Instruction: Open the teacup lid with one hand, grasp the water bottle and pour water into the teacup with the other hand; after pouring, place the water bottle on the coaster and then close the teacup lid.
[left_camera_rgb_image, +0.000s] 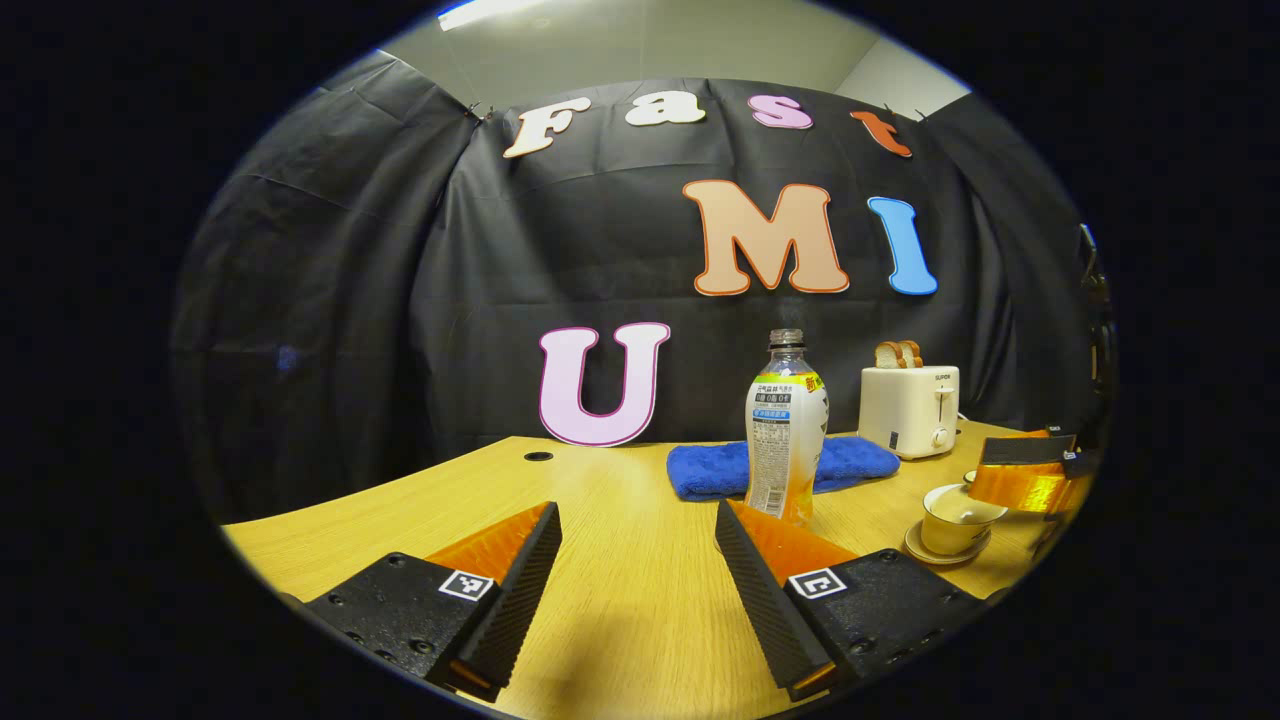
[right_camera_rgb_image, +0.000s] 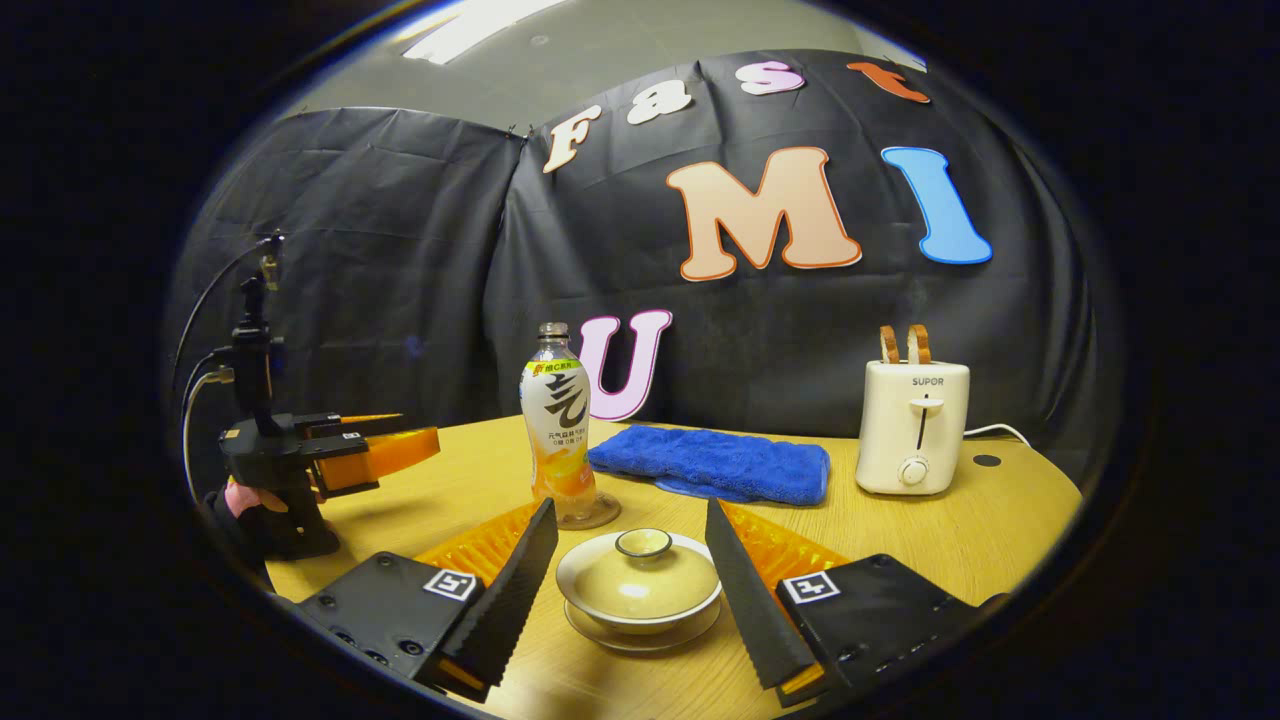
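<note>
The right hand-held gripper (right_camera_rgb_image: 630, 575) hangs low over the wooden worktop (right_camera_rgb_image: 1000, 530) with its fingers spread wide on either side of the lidded teacup (right_camera_rgb_image: 640, 580), neither finger touching it; the lid (right_camera_rgb_image: 640, 570) sits closed on the cup, which rests on its saucer (right_camera_rgb_image: 640, 630); just beyond the cup, slightly toward the gripper's left finger, the water bottle (right_camera_rgb_image: 558, 440) stands upright and uncapped on a round coaster (right_camera_rgb_image: 600, 517); farther ahead lies a folded blue towel (right_camera_rgb_image: 715, 462), and off to the right stands a white toaster (right_camera_rgb_image: 912, 425) with two slices of bread (right_camera_rgb_image: 903, 343) in its slots.

In the left gripper view, the left hand-held gripper (left_camera_rgb_image: 638, 550) is likewise open, its fingers parted above bare worktop (left_camera_rgb_image: 620, 600) and holding nothing; the water bottle (left_camera_rgb_image: 786, 430) rises just past its right finger, with the towel (left_camera_rgb_image: 720, 468) behind it and the toaster (left_camera_rgb_image: 910, 410) beyond; the teacup (left_camera_rgb_image: 955, 520) sits far to its right, under the tips of the right hand-held gripper (left_camera_rgb_image: 1020, 478); in the right gripper view, the left hand-held gripper (right_camera_rgb_image: 400, 445) shows well to the left, held in a hand (right_camera_rgb_image: 245, 500) at the worktop's edge.
</note>
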